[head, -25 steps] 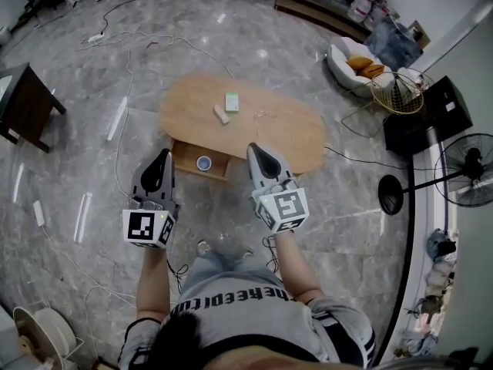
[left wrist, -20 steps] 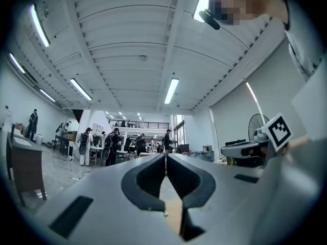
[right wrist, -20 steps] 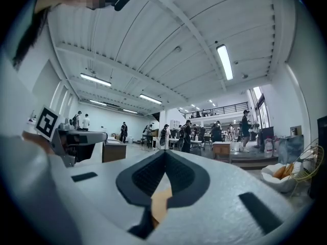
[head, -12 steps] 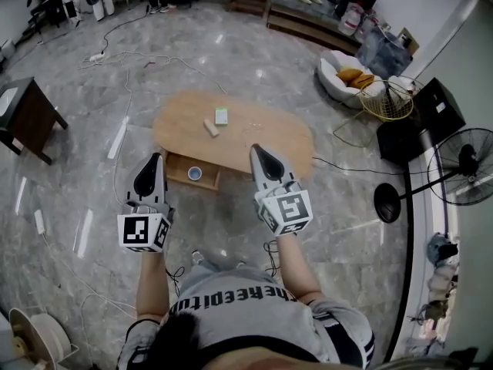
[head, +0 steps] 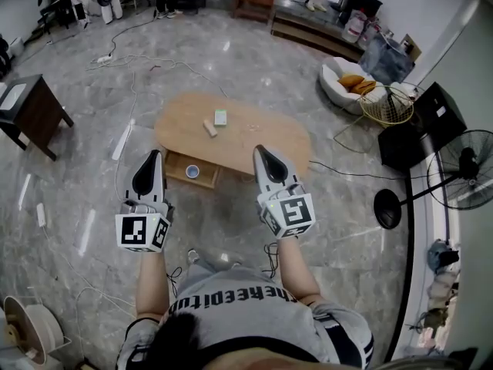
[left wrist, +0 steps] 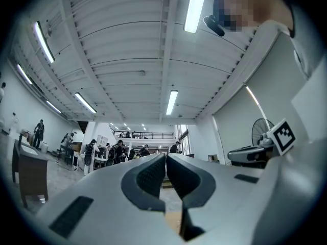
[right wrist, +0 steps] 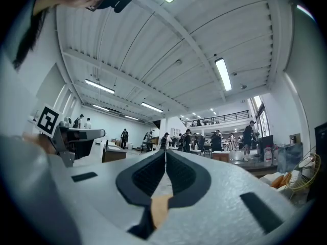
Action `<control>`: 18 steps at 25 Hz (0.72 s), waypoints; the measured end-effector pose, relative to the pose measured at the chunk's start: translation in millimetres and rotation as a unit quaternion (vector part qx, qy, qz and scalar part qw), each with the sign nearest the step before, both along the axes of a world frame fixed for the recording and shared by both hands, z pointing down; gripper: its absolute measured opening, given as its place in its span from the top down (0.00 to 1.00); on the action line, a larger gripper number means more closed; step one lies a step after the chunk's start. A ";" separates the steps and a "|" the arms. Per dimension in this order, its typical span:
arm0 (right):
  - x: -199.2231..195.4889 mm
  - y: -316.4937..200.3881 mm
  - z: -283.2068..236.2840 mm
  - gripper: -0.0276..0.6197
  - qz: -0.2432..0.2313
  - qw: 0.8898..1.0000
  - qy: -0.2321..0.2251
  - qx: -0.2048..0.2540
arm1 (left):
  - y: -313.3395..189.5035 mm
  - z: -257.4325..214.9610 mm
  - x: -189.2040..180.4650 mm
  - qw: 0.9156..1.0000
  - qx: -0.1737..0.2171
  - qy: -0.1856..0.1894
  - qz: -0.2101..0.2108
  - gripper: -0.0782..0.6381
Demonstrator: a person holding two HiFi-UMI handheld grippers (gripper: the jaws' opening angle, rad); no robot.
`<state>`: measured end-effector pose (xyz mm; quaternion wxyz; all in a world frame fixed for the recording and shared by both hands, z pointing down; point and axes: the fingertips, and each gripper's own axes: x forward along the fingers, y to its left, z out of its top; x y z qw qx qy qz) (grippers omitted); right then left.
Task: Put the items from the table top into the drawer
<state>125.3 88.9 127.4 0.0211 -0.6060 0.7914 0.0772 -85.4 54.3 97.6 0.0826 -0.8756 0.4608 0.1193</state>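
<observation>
An oval wooden table (head: 269, 133) stands ahead of me in the head view, with a small green-and-white box (head: 221, 117) and a pale stick-like item (head: 209, 128) on its top. Its drawer (head: 178, 167) is pulled out at the near left side, with a small round blue-and-white item (head: 192, 172) inside. My left gripper (head: 152, 157) and right gripper (head: 260, 153) are held up in front of me, well short of the table. Both are shut with nothing between the jaws, and their own views (left wrist: 165, 157) (right wrist: 165, 153) look up at the ceiling.
A dark side table (head: 31, 114) stands at the far left and cables (head: 123, 60) trail over the marble floor. To the right are a black cabinet (head: 420, 126), a standing fan (head: 466, 168) and a wire basket (head: 387, 103). Several people stand in the far hall.
Both grippers have risen and drawn back from the table. The table now looks smaller and farther off in the head view.
</observation>
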 end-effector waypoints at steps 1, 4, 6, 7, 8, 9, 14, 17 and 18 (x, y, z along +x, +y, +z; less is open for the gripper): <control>1.5 4.2 -1.0 0.96 -0.001 1.000 -0.002 0.003 | 4.1 -1.2 1.3 1.000 0.002 0.000 -0.001 0.87; 4.7 14.7 -0.2 0.96 -0.004 1.000 -0.002 0.002 | 15.4 -4.2 3.7 1.000 0.004 0.001 -0.005 0.87; 5.6 21.7 1.0 0.96 -0.008 1.000 -0.002 -0.001 | 23.8 -6.7 4.6 1.000 0.006 0.002 -0.008 0.87; 5.6 25.3 1.2 0.96 -0.010 1.000 -0.002 -0.002 | 28.1 -7.7 4.9 1.000 0.007 0.002 -0.009 0.87; 5.4 28.6 1.1 0.96 -0.011 1.000 -0.003 -0.001 | 32.2 -8.6 5.1 1.000 0.008 0.002 -0.010 0.87; 5.2 31.5 0.9 0.96 -0.011 1.000 -0.003 0.000 | 35.8 -9.2 5.0 1.000 0.009 0.001 -0.011 0.87; 3.7 41.0 -0.7 0.96 -0.015 1.000 -0.005 0.004 | 47.5 -11.5 2.6 1.000 0.012 0.006 -0.018 0.87; 2.2 45.5 -4.1 0.96 -0.019 1.000 -0.008 0.007 | 53.8 -17.7 1.4 1.000 0.003 0.009 -0.023 0.87; 1.2 46.5 -5.3 0.96 -0.019 1.000 -0.009 0.008 | 55.2 -18.5 0.2 1.000 0.003 0.010 -0.023 0.87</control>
